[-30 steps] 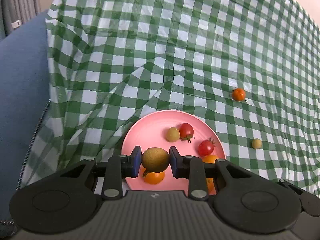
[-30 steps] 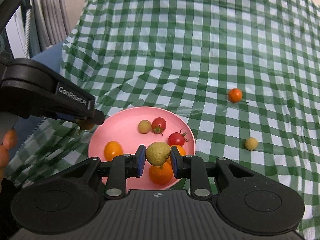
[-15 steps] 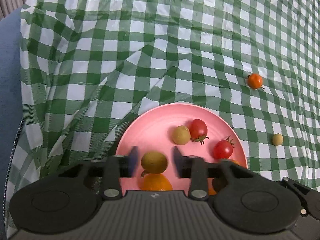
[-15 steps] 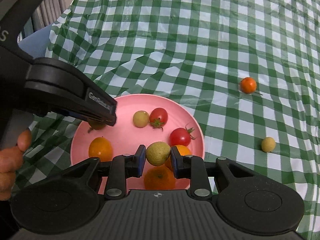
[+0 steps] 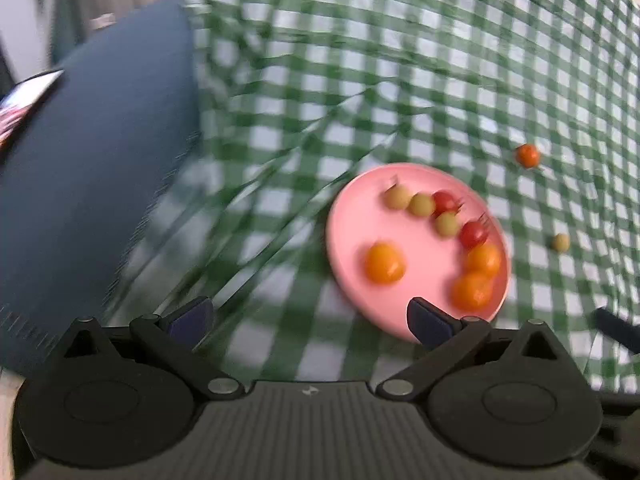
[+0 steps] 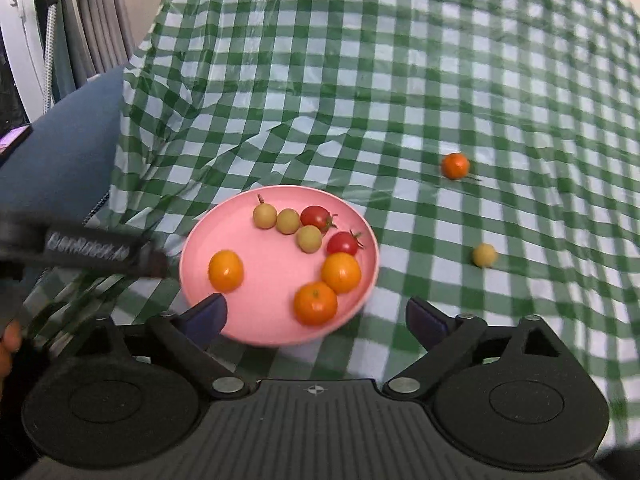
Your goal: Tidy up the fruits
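A pink plate [image 6: 260,316] [image 5: 356,216] holds several small fruits: three yellow-green ones [image 6: 265,215], two red tomatoes [image 6: 316,216] and three orange ones [image 6: 226,271]. An orange tomato [image 6: 455,165] [image 5: 527,155] and a yellow-green fruit [image 6: 484,255] [image 5: 561,242] lie on the cloth right of the plate. My right gripper [image 6: 316,316] is open and empty over the plate's near rim. My left gripper [image 5: 308,320] is open and empty, near the plate's left front; it shows blurred in the right wrist view [image 6: 88,250].
A green and white checked cloth [image 6: 360,80] covers the table, wrinkled left of the plate. A dark blue cushion [image 5: 92,168] lies to the left, with grey curtains [image 6: 80,20] behind it.
Both grippers have opened and dropped their yellow-green fruits onto the plate. Both have pulled back; the left one has swung left, its view blurred.
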Action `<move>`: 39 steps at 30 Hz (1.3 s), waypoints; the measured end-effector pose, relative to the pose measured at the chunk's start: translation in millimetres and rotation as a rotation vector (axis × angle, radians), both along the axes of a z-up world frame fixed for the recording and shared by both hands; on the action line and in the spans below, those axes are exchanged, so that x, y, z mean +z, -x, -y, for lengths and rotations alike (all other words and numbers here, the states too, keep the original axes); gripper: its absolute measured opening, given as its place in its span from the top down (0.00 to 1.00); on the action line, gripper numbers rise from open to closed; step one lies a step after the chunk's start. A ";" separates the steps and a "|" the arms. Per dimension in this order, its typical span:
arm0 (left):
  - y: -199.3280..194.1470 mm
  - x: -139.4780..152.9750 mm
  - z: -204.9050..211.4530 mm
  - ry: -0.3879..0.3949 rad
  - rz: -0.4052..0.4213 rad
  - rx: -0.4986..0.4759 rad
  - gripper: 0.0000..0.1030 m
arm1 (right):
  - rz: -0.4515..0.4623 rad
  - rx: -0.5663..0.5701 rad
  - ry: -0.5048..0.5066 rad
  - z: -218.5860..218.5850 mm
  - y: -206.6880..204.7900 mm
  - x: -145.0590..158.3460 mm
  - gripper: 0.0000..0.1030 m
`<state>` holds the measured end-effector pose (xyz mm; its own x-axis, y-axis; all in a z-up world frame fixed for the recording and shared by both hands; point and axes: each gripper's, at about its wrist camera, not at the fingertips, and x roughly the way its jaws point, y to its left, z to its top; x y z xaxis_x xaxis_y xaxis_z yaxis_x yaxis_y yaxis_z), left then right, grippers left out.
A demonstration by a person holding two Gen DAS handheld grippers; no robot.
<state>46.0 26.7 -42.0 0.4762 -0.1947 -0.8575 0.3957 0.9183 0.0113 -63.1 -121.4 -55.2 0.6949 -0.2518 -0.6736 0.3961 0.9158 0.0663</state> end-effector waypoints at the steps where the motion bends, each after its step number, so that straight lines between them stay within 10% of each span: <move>1: 8.5 3.4 -7.9 -0.001 0.007 0.016 0.00 | 0.010 -0.008 0.002 -4.2 7.5 3.8 0.05; 20: 99.5 81.3 -55.4 0.102 0.196 0.003 0.00 | 0.227 0.025 0.116 -61.6 96.2 72.1 0.01; 39: 109.1 88.0 -61.5 0.117 0.225 -0.003 0.00 | 0.247 0.021 0.128 -70.1 111.5 77.3 0.01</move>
<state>-63.1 88.2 46.0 0.6515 -0.2883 -0.7017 0.3981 0.9173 -0.0072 -174.7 -51.3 22.1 0.8402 -0.3076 -0.4466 0.3631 0.9308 0.0421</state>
